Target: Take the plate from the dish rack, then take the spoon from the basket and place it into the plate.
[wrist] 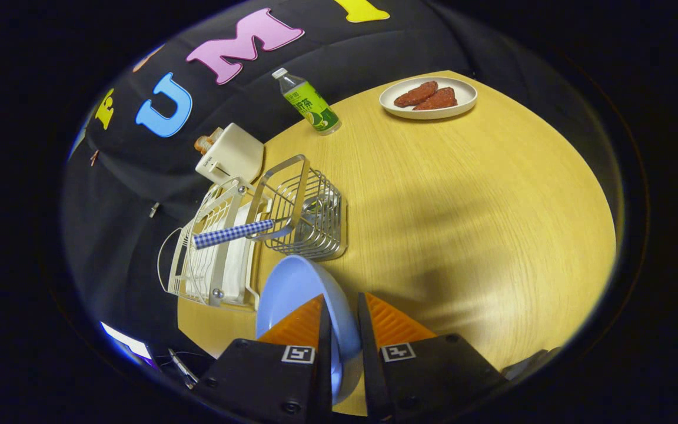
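My jaws [344, 318] are pinched tight on the rim of the blue plate [292, 291], holding it on its edge above the bench [462, 224]. Just past it, the spoon [234, 232] sticks out of the wire basket [309, 212], next to the rack [212, 253].

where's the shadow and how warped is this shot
Gripper view: strong fisheye bends the round wooden table and leans the green-labelled bottle; a broad soft shadow lies on the tabletop beyond the gripper, shut on the light blue plate; the silver wire basket stays sharp.
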Motion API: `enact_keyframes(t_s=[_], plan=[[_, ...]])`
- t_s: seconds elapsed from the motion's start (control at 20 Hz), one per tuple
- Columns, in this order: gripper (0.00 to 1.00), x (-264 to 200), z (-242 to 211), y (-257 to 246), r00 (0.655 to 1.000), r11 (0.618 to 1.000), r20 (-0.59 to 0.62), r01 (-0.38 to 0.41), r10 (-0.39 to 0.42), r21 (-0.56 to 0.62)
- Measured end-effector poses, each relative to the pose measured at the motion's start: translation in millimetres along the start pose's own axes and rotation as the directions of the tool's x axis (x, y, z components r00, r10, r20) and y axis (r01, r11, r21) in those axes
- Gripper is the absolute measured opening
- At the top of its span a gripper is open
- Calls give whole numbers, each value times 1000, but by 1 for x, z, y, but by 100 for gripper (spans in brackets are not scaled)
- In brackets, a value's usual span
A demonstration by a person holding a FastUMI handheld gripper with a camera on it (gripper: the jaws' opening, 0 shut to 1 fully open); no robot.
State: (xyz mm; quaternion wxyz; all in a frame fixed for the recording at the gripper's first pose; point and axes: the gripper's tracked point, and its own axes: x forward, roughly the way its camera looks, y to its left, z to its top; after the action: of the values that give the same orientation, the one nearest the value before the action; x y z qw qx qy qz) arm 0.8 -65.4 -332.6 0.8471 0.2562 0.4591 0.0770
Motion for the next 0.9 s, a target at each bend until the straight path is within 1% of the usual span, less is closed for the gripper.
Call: enact_keyframes(t_s=[0.05, 0.1, 0.15, 0.25, 0.3, 0.4, 0.5, 0.6, 0.7, 0.8, 0.9], plan=[[26, -6, 6, 1, 1000, 1000, 25, -3, 4, -22], [43, -11, 9, 2, 999, 998, 45, -9, 11, -55], [62, -17, 14, 6, 998, 995, 66, -17, 23, -100], [100, -32, 32, 18, 988, 975, 138, -34, 65, -220], [98, -33, 37, 29, 981, 957, 173, -40, 92, -287], [99, -41, 47, 55, 959, 915, 234, -53, 158, -401], [98, -41, 50, 81, 942, 872, 257, -68, 217, -485], [98, -32, 53, 100, 930, 835, 265, -71, 253, -546], [99, -17, 58, 112, 923, 801, 276, -53, 268, -597], [99, 0, 64, 116, 922, 770, 285, -22, 262, -638], [98, 13, 68, 123, 918, 745, 290, -7, 269, -667]])
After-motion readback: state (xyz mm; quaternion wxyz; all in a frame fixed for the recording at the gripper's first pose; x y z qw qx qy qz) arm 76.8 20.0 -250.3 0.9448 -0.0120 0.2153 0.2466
